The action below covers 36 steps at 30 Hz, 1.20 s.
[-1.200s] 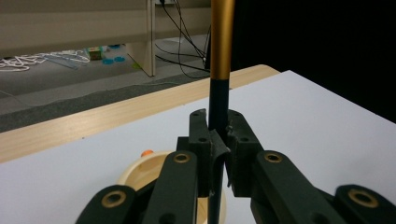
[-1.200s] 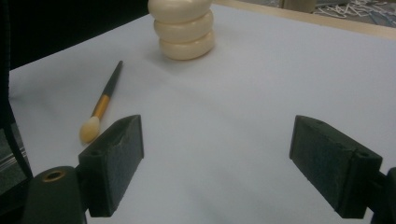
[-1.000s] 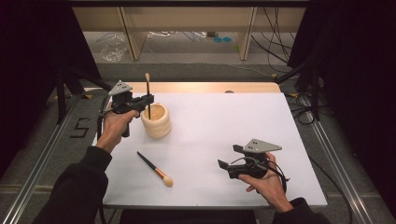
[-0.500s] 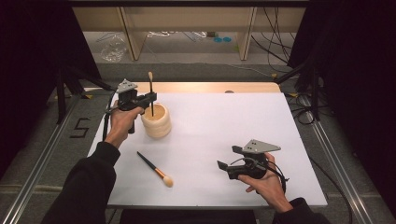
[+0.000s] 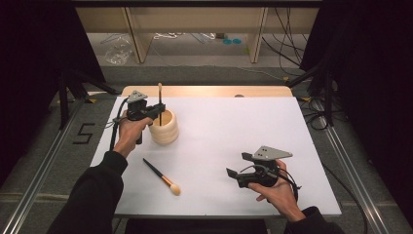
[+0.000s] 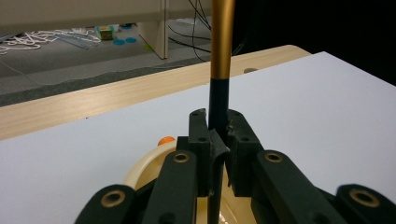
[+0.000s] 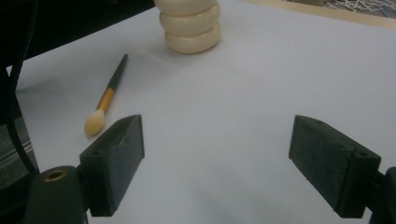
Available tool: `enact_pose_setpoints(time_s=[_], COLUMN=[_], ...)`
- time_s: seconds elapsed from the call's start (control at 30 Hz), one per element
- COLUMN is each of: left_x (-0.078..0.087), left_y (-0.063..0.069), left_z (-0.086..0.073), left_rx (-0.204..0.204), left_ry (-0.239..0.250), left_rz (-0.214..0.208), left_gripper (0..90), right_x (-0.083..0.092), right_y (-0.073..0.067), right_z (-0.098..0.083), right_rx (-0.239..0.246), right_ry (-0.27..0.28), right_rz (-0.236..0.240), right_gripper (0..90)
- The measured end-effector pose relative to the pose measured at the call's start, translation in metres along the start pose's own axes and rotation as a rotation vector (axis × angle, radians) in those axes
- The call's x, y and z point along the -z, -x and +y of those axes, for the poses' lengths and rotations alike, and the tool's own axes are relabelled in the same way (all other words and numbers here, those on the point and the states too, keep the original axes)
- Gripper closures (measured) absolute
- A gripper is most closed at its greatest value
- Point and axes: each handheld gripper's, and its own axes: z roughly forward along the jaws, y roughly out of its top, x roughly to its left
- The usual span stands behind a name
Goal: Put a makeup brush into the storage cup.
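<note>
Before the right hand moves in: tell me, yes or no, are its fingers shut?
No, the right gripper has its fingers wide apart over bare table.

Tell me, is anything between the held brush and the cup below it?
Nothing visible is. The left gripper holds the brush upright, its lower end directly over the open cup. The second brush lies apart on the table.
</note>
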Motion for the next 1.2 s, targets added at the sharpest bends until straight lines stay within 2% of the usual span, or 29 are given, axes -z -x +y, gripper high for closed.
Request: enact_pose_setpoints(time_s=[0.13, 0.27, 0.4, 0.5, 0.53, 0.73, 0.77, 0.93, 1.2], left_x=[-0.002, -0.005, -0.005, -0.006, -0.006, -0.002, 0.0, 0.012, 0.032], left_y=[-0.002, -0.003, -0.005, -0.005, -0.005, -0.003, -0.003, -0.004, 0.001], left_z=[-0.003, -0.008, -0.011, -0.012, -0.012, -0.009, -0.009, -0.004, 0.0], left_rx=[0.001, 0.027, 0.027, 0.042, 0.036, 0.035, 0.026, 0.041, 0.02], left_ry=[-0.014, -0.021, -0.036, -0.039, -0.042, -0.033, -0.034, -0.014, -0.016], left_rz=[0.001, 0.001, 0.0, -0.003, -0.011, 0.007, 0.005, 0.023, 0.007], left_gripper=[82.1, 82.0, 81.3, 76.3, 74.0, 55.5, 55.2, 47.3, 41.9], right_x=[0.003, 0.002, 0.001, 0.001, 0.002, 0.002, 0.002, 0.0, 0.001], right_y=[0.0, 0.0, 0.0, -0.001, -0.001, -0.001, -0.001, 0.0, 0.0], right_z=[0.001, 0.0, 0.001, 0.001, 0.001, 0.001, 0.001, 0.0, 0.001], right_rx=[0.005, -0.001, -0.003, -0.003, -0.003, -0.006, -0.006, 0.0, -0.001], right_ry=[-0.028, -0.024, -0.022, -0.023, -0.023, -0.023, -0.023, -0.008, -0.02], right_rz=[-0.012, 0.002, 0.002, 0.003, 0.001, -0.006, -0.005, -0.003, -0.01], right_gripper=[19.2, 19.2, 19.3, 19.4, 19.4, 19.7, 19.7, 19.7, 19.4])
